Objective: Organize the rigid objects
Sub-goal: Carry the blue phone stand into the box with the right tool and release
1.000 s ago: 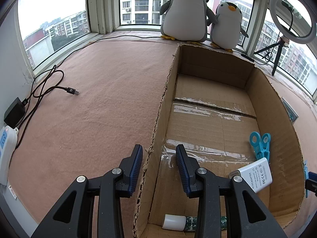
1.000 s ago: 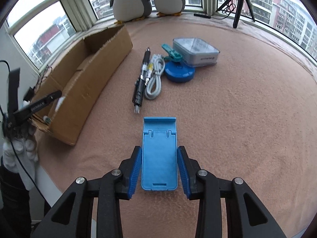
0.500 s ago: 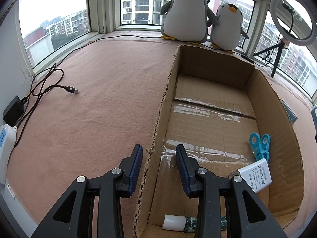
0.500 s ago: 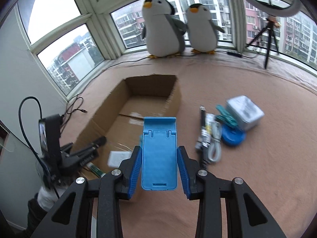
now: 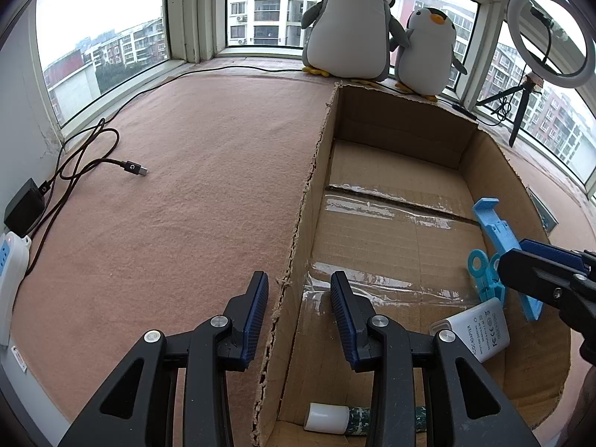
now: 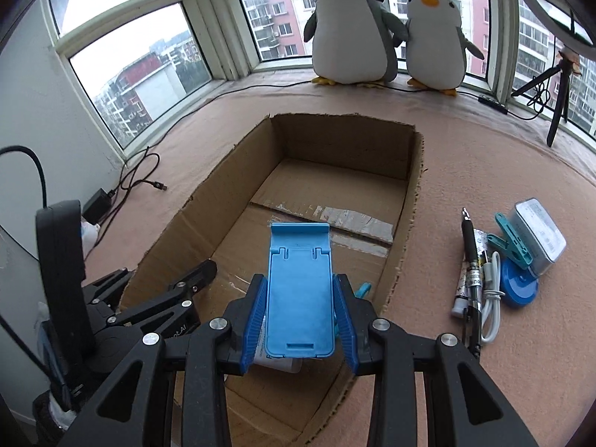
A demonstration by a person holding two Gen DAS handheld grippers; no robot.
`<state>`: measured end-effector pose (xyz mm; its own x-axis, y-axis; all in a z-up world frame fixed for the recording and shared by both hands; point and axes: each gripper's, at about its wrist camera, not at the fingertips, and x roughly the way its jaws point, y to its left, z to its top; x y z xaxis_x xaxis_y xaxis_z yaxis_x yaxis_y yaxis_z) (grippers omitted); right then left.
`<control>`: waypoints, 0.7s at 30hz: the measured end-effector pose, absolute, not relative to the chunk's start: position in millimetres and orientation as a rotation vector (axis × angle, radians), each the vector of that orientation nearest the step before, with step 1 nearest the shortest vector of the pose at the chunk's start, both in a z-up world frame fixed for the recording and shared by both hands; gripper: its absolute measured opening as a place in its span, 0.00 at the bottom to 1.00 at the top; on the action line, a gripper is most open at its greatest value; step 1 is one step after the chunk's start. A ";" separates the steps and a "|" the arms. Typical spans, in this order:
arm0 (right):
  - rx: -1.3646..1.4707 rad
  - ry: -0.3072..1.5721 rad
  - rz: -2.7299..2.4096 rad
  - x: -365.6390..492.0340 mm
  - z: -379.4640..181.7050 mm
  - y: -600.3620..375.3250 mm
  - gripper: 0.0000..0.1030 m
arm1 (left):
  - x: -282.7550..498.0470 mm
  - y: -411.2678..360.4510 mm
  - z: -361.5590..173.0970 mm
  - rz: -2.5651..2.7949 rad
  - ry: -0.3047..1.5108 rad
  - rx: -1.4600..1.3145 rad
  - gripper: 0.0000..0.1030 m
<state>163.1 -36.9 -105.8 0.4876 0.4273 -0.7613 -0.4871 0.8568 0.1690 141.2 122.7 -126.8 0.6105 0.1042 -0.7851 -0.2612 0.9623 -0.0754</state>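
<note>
Blue phone stand: clamped flat by its long edges between the blue pads of the right gripper, hinged end pointing forward, away from the camera. Located above the near end of the open cardboard box, clear of the box floor. Seen from the left wrist at the right side of the box, tilted, over the right-hand wall.

Left gripper: jaws apart, nothing gripped. Positioned over the near left wall of the box, one finger outside the wall and one inside, with no visible contact between pads and cardboard.

Box contents, near end:
- white power adapter, lying against the right wall;
- teal clip, just beyond the adapter, partly hidden by the stand;
- white-capped tube, lying along the near wall.

Far half of the box floor bare, taped along the centre seam.

Items outside the box, on the pink cloth to its right:
- black pen;
- coiled white cable, just beside the pen;
- second teal clip, resting on a blue round disc;
- grey case, touching the disc.

Two plush penguins upright on the sill beyond the box.
</note>
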 end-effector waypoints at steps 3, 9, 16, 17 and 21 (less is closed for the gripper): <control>-0.088 0.894 0.569 159.8 -105.7 -33.4 0.41 | 141.2 122.6 -126.8 0.212 0.891 -0.190 0.37; -0.069 0.876 0.590 154.4 -99.2 -36.4 0.46 | 141.0 122.4 -126.7 0.213 0.891 -0.189 0.37; 0.007 0.855 0.625 146.1 -90.3 -56.5 0.47 | 140.8 122.8 -126.6 0.212 0.890 -0.188 0.37; 0.017 0.854 0.630 144.6 -88.7 -61.1 0.47 | 140.8 122.7 -126.6 0.211 0.890 -0.187 0.37; 0.036 0.827 0.621 137.9 -81.9 -81.7 0.47 | 140.8 123.3 -126.8 0.211 0.889 -0.188 0.37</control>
<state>137.9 -81.7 -81.9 0.5111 0.5296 -0.6770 -0.5023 0.8232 0.2648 140.8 123.3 -126.8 0.6117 0.1040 -0.7843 -0.2593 0.9629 -0.0745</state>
